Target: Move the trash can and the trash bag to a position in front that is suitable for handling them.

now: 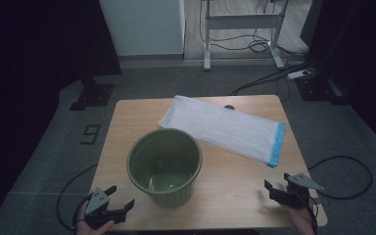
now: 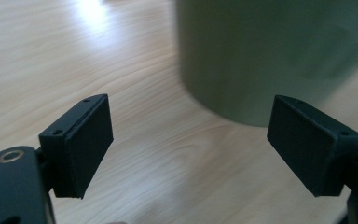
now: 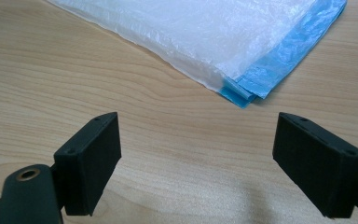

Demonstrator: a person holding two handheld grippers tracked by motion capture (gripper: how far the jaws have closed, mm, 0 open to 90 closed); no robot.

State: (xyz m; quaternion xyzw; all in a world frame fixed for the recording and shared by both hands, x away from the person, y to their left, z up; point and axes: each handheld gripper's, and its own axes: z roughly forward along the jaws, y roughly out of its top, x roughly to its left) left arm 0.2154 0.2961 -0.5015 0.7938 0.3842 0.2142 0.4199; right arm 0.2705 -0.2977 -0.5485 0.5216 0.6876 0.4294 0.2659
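Observation:
A green plastic bin [image 1: 165, 166] stands upright and empty near the front middle of the wooden table [image 1: 225, 196]. Behind it and to the right lies a flat folded white bin bag with a blue edge [image 1: 223, 128]. My left gripper [image 1: 118, 198] rests at the table's front left corner, open, nothing between its jaws; in the left gripper view the bin's wall [image 2: 270, 51] rises just ahead of it. My right gripper [image 1: 276, 184] sits at the front right, open and empty. In the right gripper view the bag's blue corner [image 3: 256, 77] lies a short way ahead.
Cables trail from both grippers over the table's front corners onto the grey floor. A desk frame [image 1: 242, 29] and more cables stand farther back. Bare wood lies between the bin and the right gripper.

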